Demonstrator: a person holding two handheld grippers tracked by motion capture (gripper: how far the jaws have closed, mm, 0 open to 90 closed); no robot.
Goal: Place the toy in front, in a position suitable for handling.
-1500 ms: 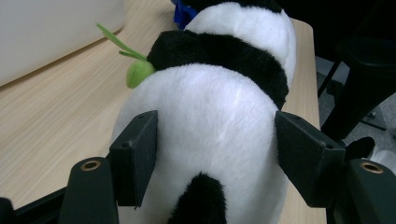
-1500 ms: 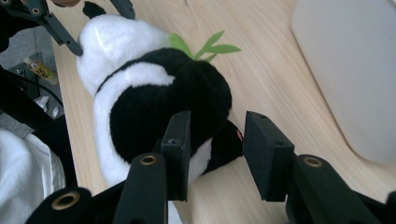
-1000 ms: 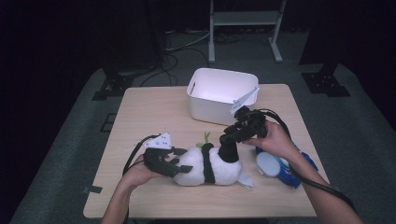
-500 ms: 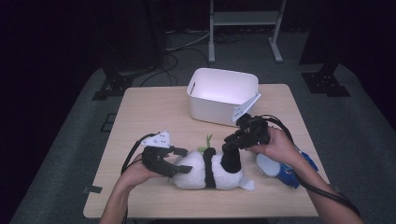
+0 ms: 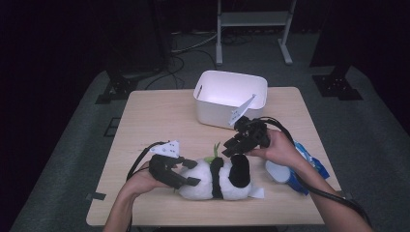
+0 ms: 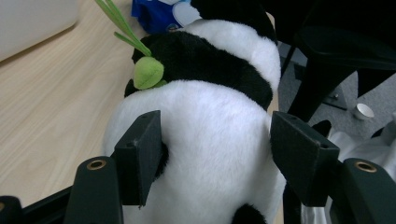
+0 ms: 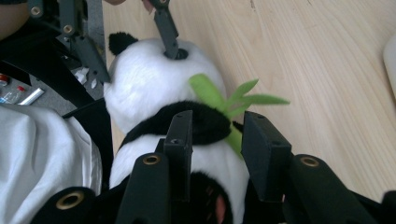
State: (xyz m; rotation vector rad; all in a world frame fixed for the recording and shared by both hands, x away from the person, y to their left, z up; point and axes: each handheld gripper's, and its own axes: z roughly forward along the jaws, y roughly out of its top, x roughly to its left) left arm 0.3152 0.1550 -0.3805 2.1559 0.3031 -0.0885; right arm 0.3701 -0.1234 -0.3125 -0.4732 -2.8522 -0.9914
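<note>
Left claw (image 6: 215,158) half-open, clamping plush panda (image 6: 210,154) (head end); right claw (image 7: 215,140) over its arm

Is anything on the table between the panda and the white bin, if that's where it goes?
Nothing visible blocks it. Bare table lies between the plush panda and the white bin. The blue-and-white thing lies off to the panda's right, beside that path.
</note>
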